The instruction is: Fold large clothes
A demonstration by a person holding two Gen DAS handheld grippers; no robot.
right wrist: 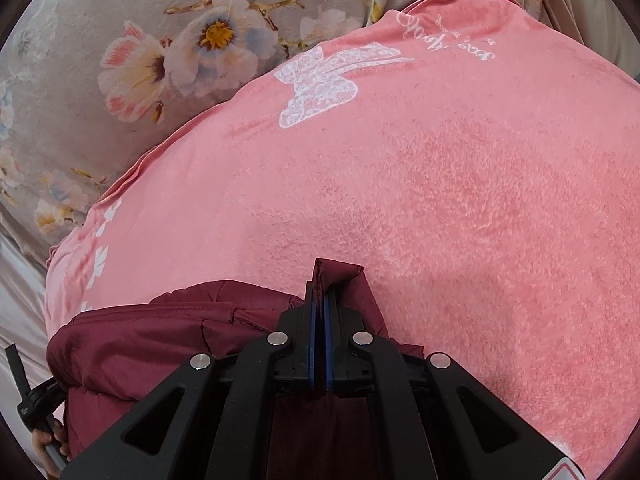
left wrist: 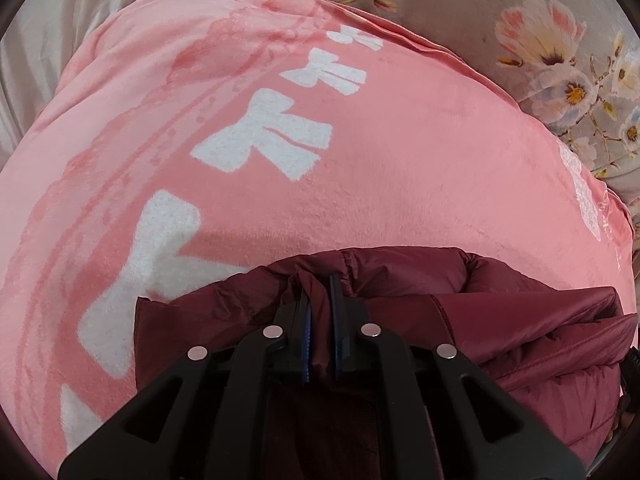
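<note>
A dark red puffy jacket (left wrist: 500,320) lies bunched at the near edge of a pink fleece blanket (left wrist: 380,168). My left gripper (left wrist: 320,284) is shut on a pinch of the jacket's fabric, which rises between its blue pads. In the right wrist view the same jacket (right wrist: 160,340) spreads to the left, and my right gripper (right wrist: 321,292) is shut on a folded corner of it that sticks up past the fingertips. Both grippers point down at the blanket (right wrist: 440,200), low over it.
The pink blanket carries white bows and a white butterfly (right wrist: 320,84). Grey floral bedding (right wrist: 120,60) lies beyond it, also at the upper right (left wrist: 560,60) in the left wrist view. The other handheld gripper's handle and a hand (right wrist: 36,420) show at the lower left.
</note>
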